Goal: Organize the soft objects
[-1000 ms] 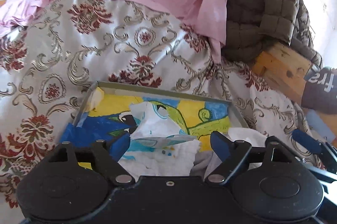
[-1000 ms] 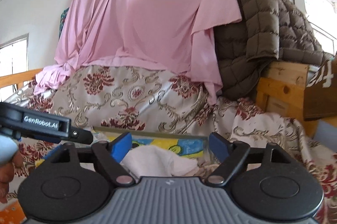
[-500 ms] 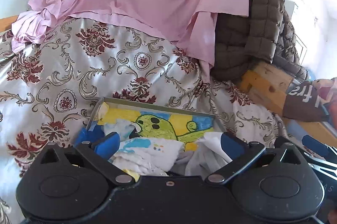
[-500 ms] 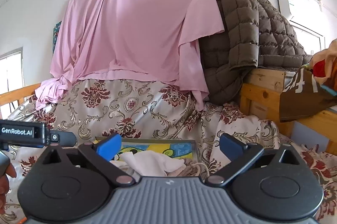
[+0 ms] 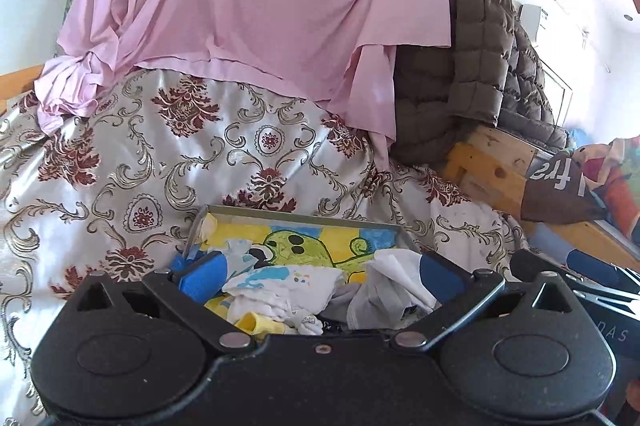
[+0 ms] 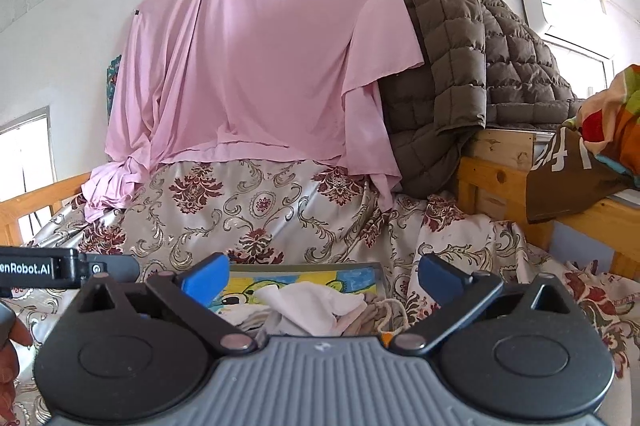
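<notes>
Both grippers, left gripper (image 5: 320, 276) and right gripper (image 6: 324, 276), had fingers just spread wide, empty. Beyond them a box (image 5: 300, 217) of small cloths (image 5: 288, 286) sat on the floral bedspread (image 5: 160, 162); a pink sheet (image 6: 260, 66) hung behind.

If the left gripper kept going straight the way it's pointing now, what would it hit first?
Probably the pile of small cloths in the painted tray right ahead of the left gripper, whose jaws have just opened wide with nothing clamped. If it passes above them, the floral bedspread comes next; depth is hard to judge.
</notes>
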`<state>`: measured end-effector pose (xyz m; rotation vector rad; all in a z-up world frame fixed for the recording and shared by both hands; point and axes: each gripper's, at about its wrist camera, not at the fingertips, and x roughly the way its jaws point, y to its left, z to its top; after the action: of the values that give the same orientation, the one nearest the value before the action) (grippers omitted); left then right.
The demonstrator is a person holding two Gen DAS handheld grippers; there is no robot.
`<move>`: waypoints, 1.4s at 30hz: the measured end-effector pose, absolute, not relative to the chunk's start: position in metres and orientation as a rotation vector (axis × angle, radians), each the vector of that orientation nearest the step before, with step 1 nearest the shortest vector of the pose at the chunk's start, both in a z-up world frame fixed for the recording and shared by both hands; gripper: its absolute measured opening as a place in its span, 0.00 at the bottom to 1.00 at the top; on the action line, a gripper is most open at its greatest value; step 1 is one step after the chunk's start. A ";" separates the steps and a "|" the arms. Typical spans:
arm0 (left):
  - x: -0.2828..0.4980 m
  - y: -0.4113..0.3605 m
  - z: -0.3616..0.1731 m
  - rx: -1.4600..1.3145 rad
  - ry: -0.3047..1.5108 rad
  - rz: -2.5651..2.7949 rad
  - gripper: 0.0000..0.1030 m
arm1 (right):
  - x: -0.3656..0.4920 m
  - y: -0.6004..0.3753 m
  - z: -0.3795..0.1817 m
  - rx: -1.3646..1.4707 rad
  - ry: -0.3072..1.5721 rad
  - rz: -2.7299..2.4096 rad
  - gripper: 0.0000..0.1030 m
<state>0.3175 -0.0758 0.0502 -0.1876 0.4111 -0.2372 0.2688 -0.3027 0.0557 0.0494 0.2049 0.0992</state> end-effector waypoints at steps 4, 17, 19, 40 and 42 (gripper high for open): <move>0.302 -0.075 0.052 -0.175 0.398 -0.233 0.99 | 0.258 -0.302 0.057 0.051 0.209 0.084 1.00; 0.248 -0.068 0.053 -0.198 0.361 -0.203 0.99 | 0.223 -0.300 0.052 0.083 0.260 0.052 1.00; 0.241 -0.067 0.052 -0.185 0.349 -0.197 0.99 | 0.218 -0.298 0.050 0.090 0.267 0.060 1.00; 0.180 -0.035 0.029 -0.200 0.380 -0.107 0.99 | 0.171 -0.263 0.025 0.080 0.345 0.094 1.00; 0.174 -0.031 0.021 -0.209 0.396 -0.092 0.99 | 0.166 -0.260 0.022 0.076 0.360 0.103 1.00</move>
<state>0.1744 -0.0306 0.0214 -0.2085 0.3956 -0.0925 0.1659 -0.2597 0.0215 0.0763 0.3598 0.1035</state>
